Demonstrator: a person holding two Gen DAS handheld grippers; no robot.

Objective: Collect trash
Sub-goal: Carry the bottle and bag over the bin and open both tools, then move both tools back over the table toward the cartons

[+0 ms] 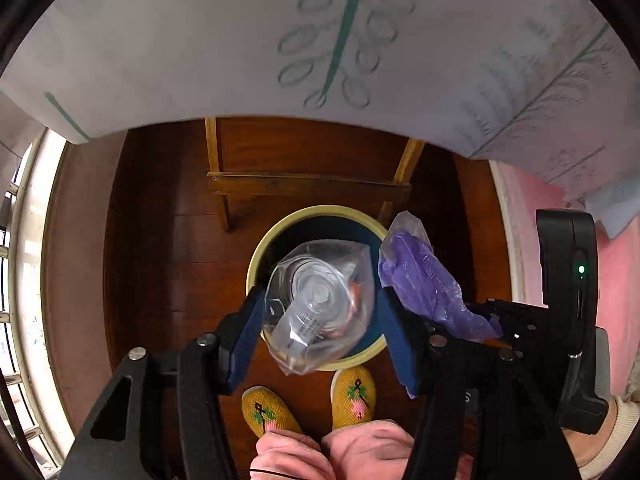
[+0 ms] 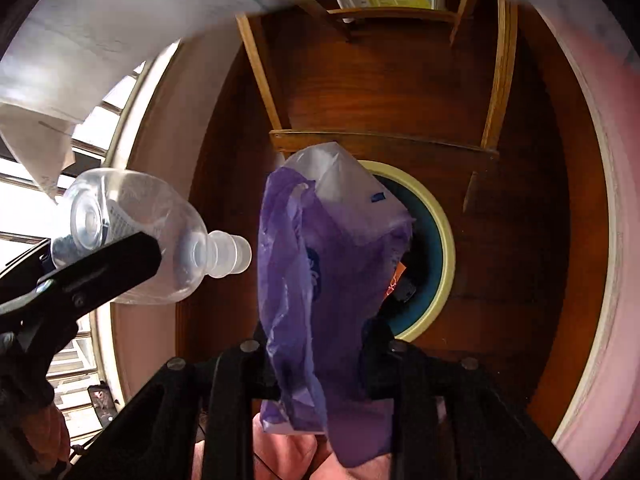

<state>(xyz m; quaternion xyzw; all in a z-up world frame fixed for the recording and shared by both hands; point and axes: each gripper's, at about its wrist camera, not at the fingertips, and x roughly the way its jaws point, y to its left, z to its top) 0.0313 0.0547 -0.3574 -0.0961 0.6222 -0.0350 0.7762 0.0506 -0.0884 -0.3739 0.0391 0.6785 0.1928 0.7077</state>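
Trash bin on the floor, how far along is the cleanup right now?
Done: the bin already has an orange scrap inside. In hand: a clear plastic bottle sits between the left hand-held gripper pads, lined up over the bin mouth; a purple plastic bag hangs from the right hand-held gripper. Left: drop both in. Any other trash is out of view.

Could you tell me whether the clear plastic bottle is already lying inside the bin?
No, the clear plastic bottle hangs between the left gripper fingers, above the bin.

Clear bottle point(image 1: 320, 308) between left gripper point(image 1: 320, 320) pads, above bin point(image 1: 256, 256).
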